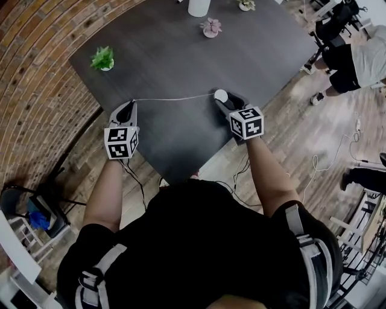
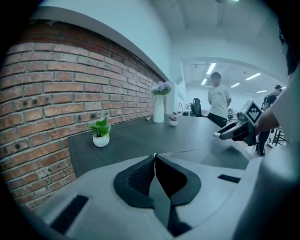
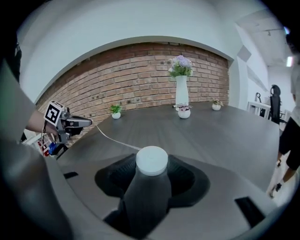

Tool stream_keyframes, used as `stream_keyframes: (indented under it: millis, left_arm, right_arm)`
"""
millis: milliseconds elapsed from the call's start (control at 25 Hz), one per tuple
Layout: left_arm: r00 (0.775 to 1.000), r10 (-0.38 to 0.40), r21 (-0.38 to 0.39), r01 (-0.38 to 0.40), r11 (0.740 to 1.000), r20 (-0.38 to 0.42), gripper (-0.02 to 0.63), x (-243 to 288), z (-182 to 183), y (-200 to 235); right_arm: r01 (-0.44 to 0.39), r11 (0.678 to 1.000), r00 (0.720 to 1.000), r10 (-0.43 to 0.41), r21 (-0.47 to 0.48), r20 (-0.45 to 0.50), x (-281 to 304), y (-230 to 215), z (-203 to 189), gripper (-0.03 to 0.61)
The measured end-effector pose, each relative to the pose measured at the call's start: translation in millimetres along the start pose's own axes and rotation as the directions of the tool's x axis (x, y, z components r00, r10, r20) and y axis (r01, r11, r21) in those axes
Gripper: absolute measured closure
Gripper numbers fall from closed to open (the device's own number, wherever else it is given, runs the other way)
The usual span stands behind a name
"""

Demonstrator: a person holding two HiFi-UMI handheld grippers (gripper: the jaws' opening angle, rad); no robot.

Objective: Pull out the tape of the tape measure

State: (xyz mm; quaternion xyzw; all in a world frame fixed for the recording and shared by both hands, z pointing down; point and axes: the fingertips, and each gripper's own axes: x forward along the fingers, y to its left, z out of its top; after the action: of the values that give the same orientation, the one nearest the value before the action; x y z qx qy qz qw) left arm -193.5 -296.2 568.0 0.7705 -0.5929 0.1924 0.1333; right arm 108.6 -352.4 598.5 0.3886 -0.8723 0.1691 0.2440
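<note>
The tape measure (image 1: 221, 95) is a small round white case at the near right part of the dark table (image 1: 181, 54). My right gripper (image 1: 224, 99) is closed on it, and the case (image 3: 151, 161) fills the gap between the jaws in the right gripper view. A thin white tape (image 1: 175, 98) runs left from the case, just above the table, to my left gripper (image 1: 128, 104). That gripper (image 2: 155, 157) is shut on the tape's end. The tape (image 2: 187, 150) stretches away toward the right gripper (image 2: 234, 131).
A small green plant (image 1: 103, 58) stands at the table's far left, near the brick wall (image 1: 36, 72). A pink flower pot (image 1: 210, 27) and a white vase (image 1: 199, 7) stand at the back. A person (image 1: 356, 60) is beyond the table's right edge. Cables (image 1: 325, 160) lie on the floor.
</note>
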Motion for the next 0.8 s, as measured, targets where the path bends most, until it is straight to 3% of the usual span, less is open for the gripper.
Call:
stream_keyframes:
  millis: [360,600,680,760,800]
  left_arm:
    - [0.999,0.02,-0.028,-0.021,0.999,-0.038,0.598,13.8,-11.9,10.0]
    - [0.999,0.037,-0.043,-0.037,0.998,0.002,0.598,10.9,2.4,20.6]
    - [0.998,0.048,-0.055,-0.046,0.997,0.032,0.598,7.7,13.2,24.9]
    - [0.996,0.061,-0.073,-0.056,0.996,0.066,0.598,3.9,25.5,28.4]
    - [0.994,0.065,-0.081,-0.058,0.995,0.085,0.598,1.8,32.3,29.3]
  right_arm:
    - [-0.009,1.0,0.999,0.01,0.021,-0.051,16.9,-4.1,-10.5,0.367]
    - [0.008,0.999,1.0,-0.008,0.038,0.003,8.2,-12.1,1.1,0.362]
    - [0.046,0.998,0.998,-0.048,0.044,0.036,0.8,-20.0,7.8,0.409]
    - [0.094,0.995,0.992,-0.097,0.046,0.077,-7.9,-28.1,17.1,0.562]
    - [0.107,0.993,0.989,-0.111,0.05,0.1,-12.1,-30.1,23.2,0.58]
